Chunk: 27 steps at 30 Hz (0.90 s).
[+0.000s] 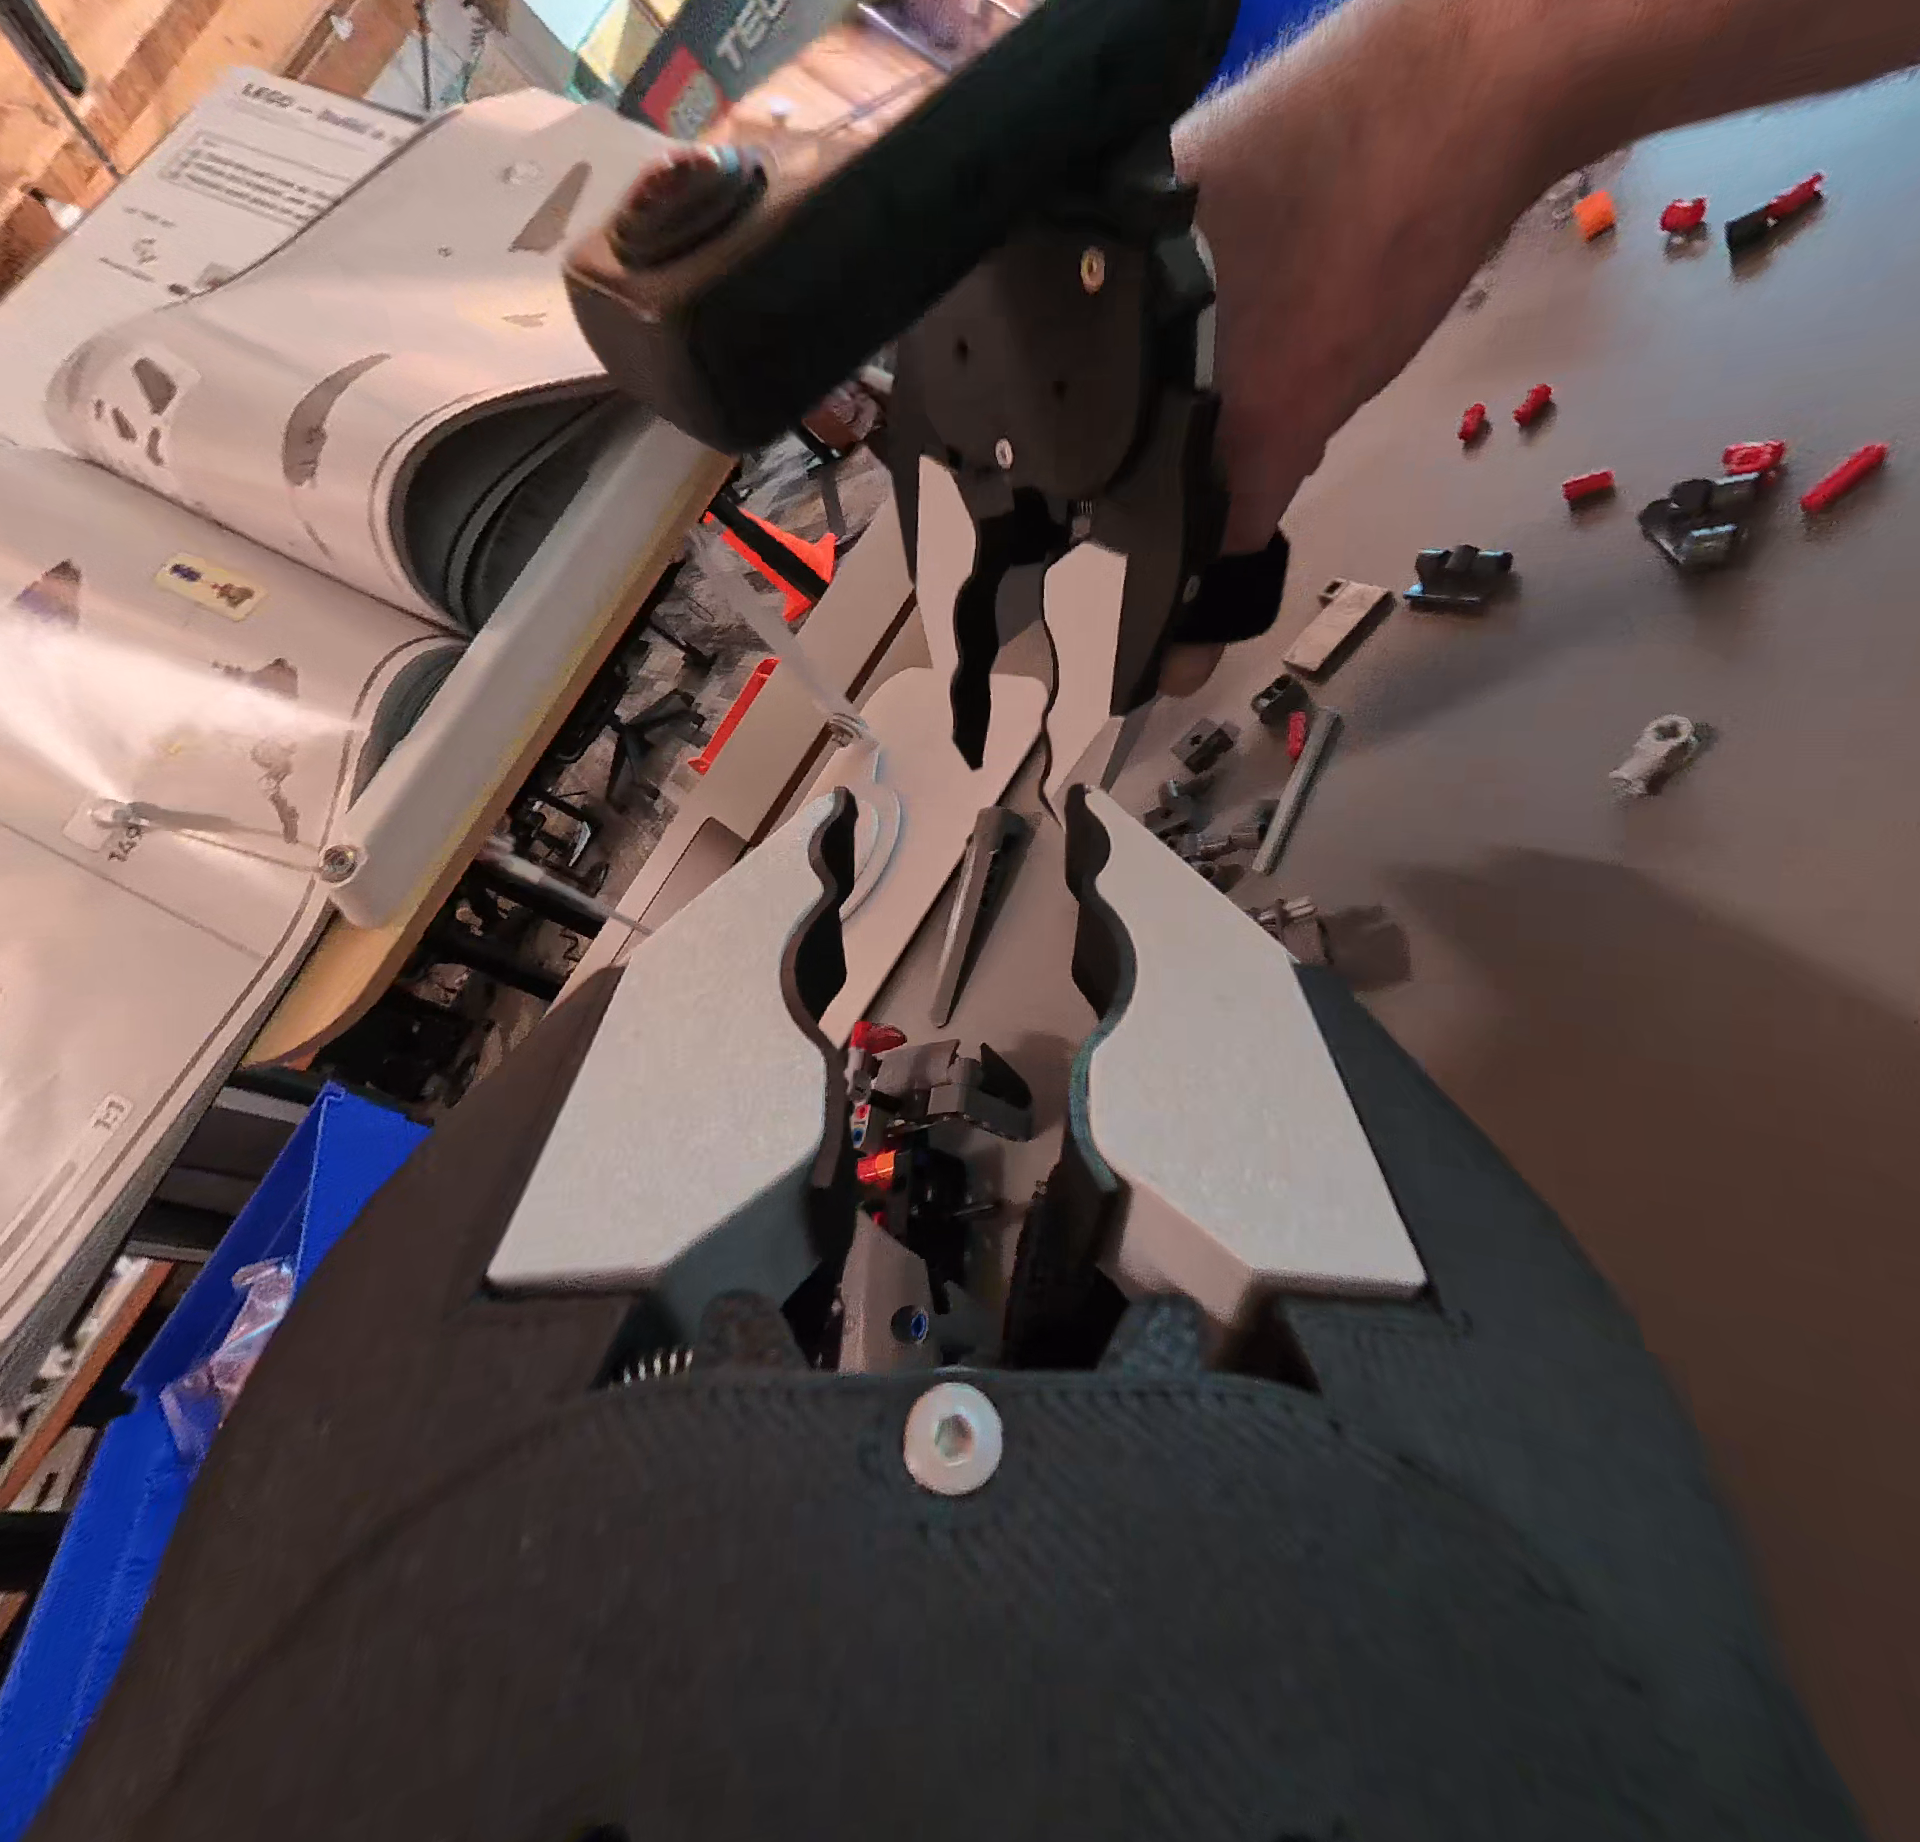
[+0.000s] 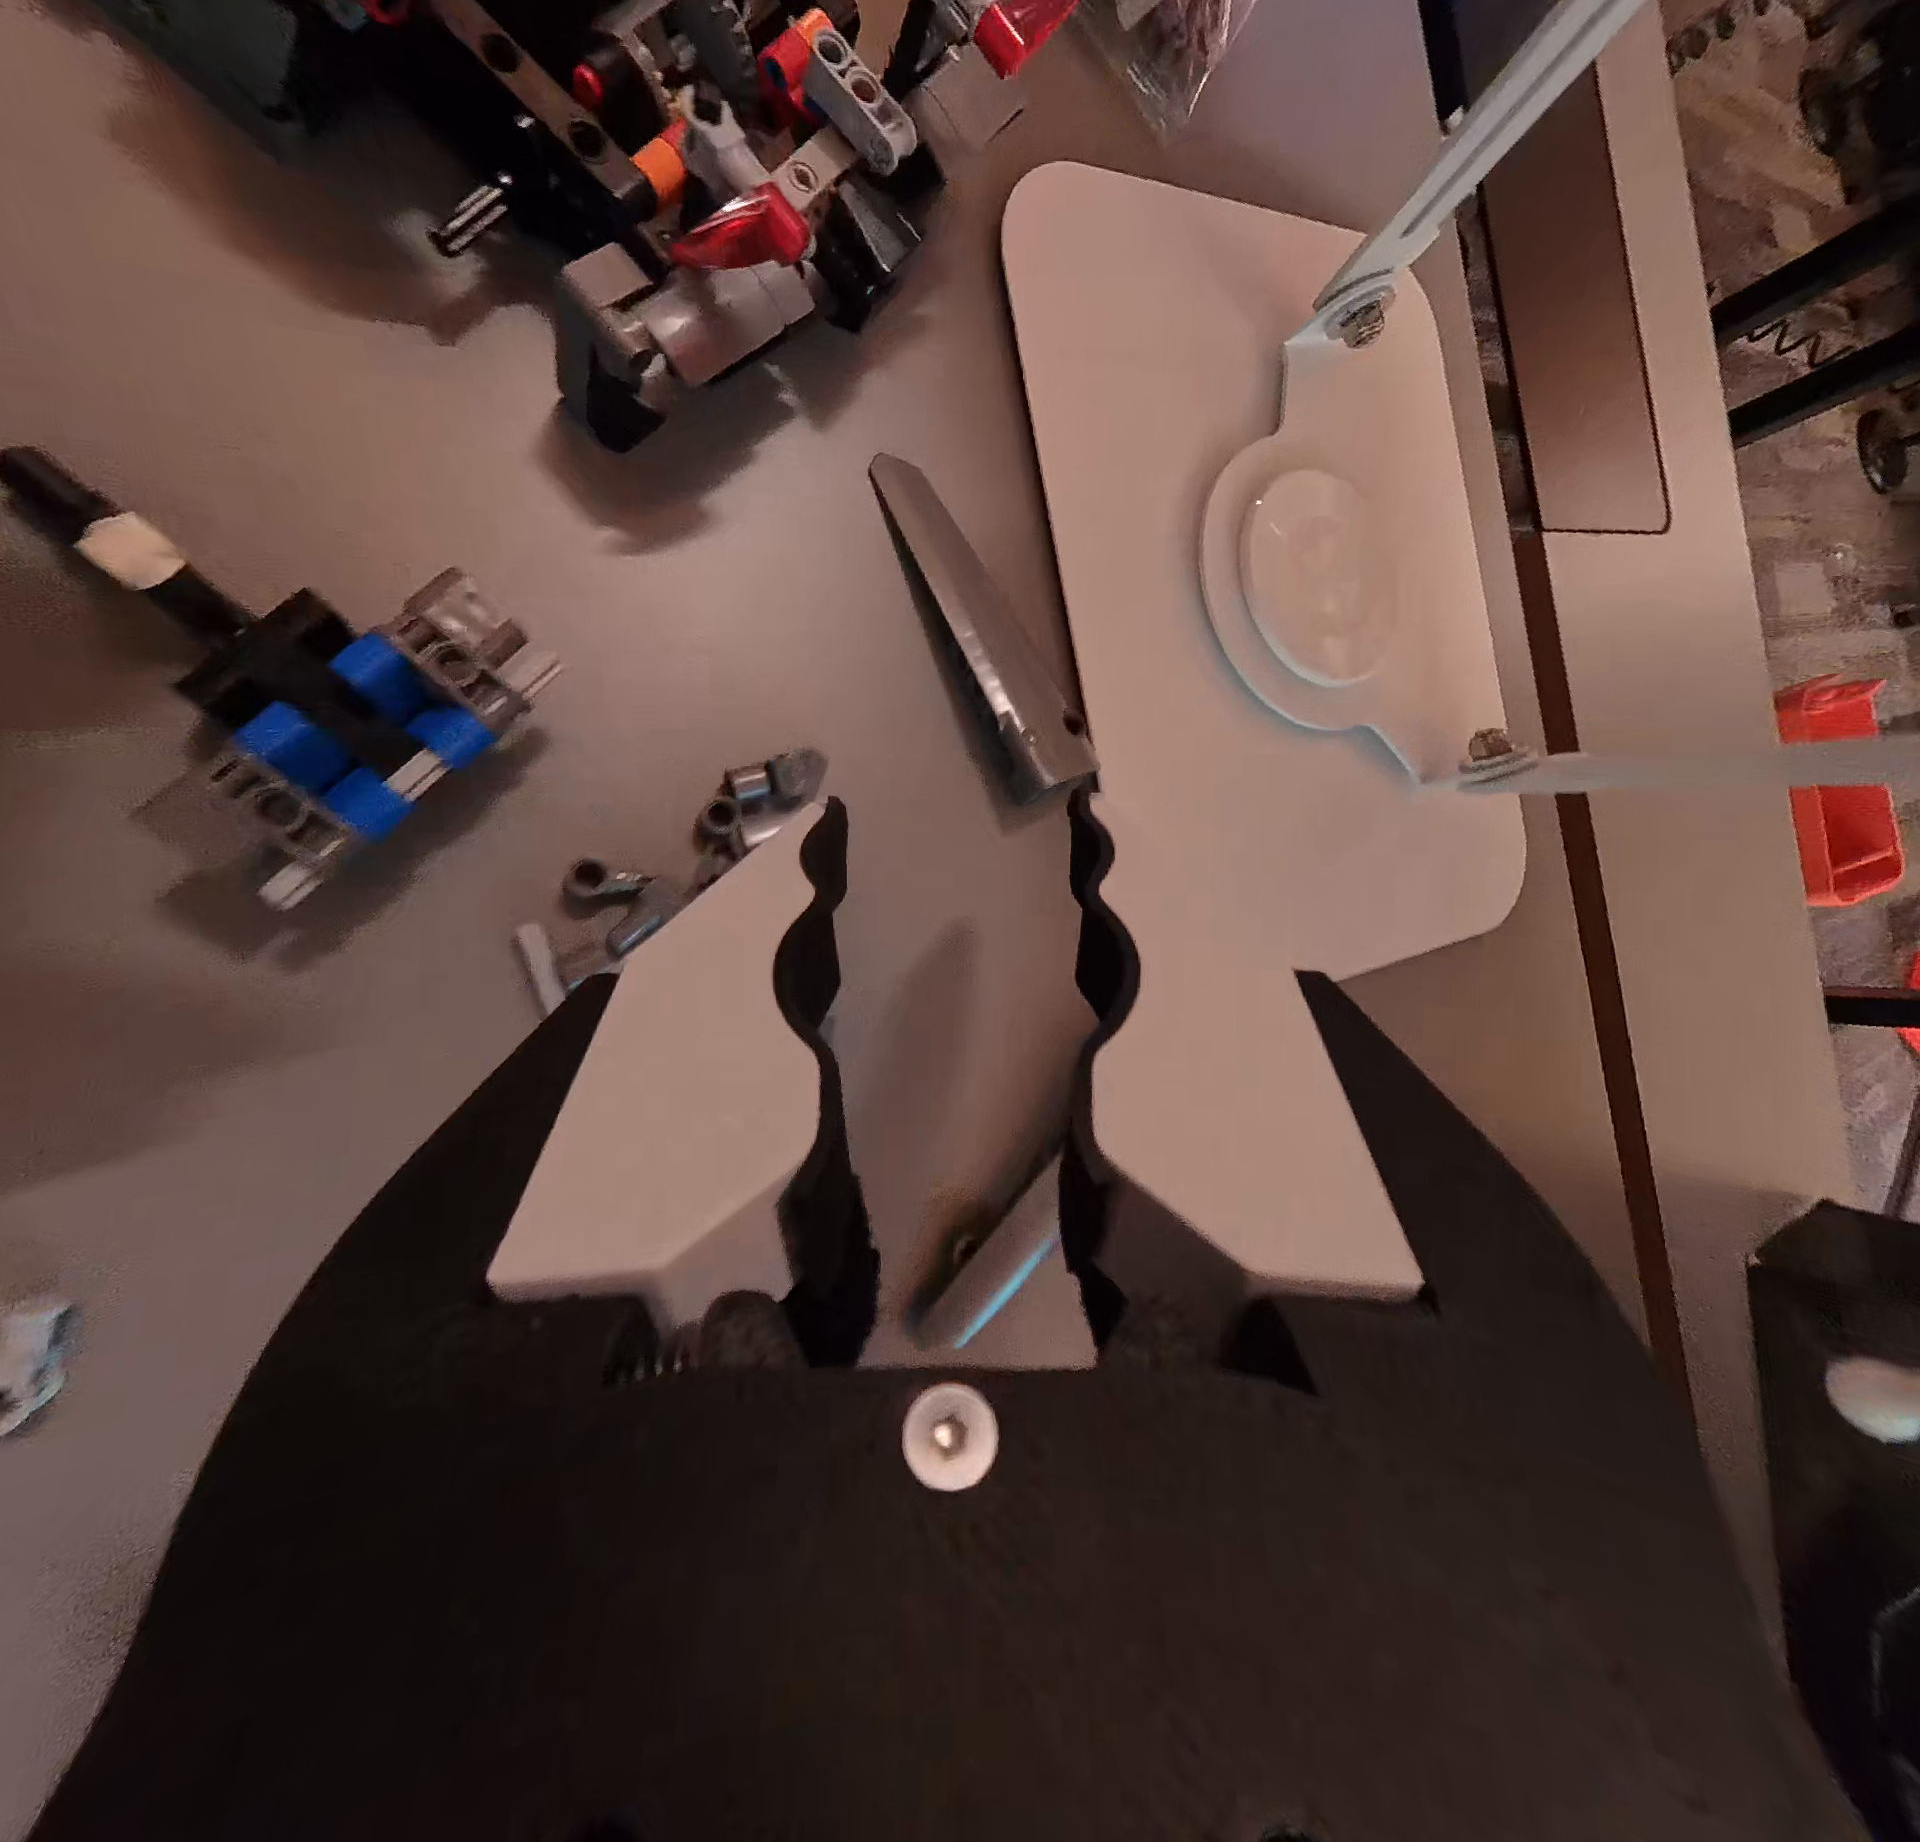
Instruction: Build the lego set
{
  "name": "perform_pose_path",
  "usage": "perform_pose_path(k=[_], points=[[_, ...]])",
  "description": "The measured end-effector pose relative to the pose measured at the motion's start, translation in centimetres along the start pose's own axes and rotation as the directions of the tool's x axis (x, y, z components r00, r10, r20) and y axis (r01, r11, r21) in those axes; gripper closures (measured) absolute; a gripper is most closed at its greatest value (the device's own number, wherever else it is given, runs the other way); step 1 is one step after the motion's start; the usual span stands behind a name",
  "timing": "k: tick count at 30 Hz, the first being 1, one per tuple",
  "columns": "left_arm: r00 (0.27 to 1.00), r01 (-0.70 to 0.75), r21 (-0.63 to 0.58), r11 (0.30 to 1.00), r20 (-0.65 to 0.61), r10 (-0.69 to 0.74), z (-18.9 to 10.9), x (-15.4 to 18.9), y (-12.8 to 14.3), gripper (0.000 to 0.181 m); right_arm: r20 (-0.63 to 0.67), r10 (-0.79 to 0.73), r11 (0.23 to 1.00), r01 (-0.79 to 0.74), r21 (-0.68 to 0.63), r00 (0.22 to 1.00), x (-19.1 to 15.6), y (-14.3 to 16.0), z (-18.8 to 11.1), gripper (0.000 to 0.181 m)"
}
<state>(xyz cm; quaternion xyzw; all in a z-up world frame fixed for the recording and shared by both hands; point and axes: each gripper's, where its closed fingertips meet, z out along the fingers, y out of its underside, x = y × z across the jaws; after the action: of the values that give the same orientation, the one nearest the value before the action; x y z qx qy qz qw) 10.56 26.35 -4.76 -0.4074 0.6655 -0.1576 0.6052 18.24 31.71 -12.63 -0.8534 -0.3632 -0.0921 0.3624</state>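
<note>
My left gripper (image 1: 958, 800) has its jaws around the partly built lego model (image 1: 925, 1096), which sits deep between the fingers. The model, black and grey with red and orange parts, also shows at the top of the right wrist view (image 2: 675, 130). A long tapered grey panel (image 1: 982, 888) lies on the table just beyond my left fingertips. My right gripper (image 2: 951, 805) is open, its right fingertip almost at the panel's blunt end (image 2: 977, 629). In the left wrist view it (image 1: 1013, 764) points down at the panel. A blurred grey piece (image 2: 977, 1262) lies between its fingers near their base.
An open instruction booklet (image 1: 208, 442) rests on a white stand whose base plate (image 2: 1195, 390) lies right of the panel. Loose red, black and grey parts (image 1: 1704, 514) are scattered on the table. A blue and grey sub-assembly (image 2: 353, 732) sits left. A blue bin (image 1: 208, 1377) is off the table edge. Left tips to right tips: about 12 centimetres.
</note>
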Motion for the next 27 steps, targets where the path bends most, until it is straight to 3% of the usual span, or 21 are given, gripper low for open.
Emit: perform_pose_path(k=[8,27], points=[[0.998,0.049,0.008,0.999,0.034,-0.049,-0.2,-1.4,0.3,0.146,0.066,-0.003,1.000,0.005,-0.031,0.998,0.6,0.4,2.8,0.147],[0.999,0.021,0.001,1.000,0.026,-0.021,0.4,-0.5,0.1,0.149,-0.020,-0.092,0.996,0.092,-0.019,0.996,1.9,-0.4,4.6,0.168]])
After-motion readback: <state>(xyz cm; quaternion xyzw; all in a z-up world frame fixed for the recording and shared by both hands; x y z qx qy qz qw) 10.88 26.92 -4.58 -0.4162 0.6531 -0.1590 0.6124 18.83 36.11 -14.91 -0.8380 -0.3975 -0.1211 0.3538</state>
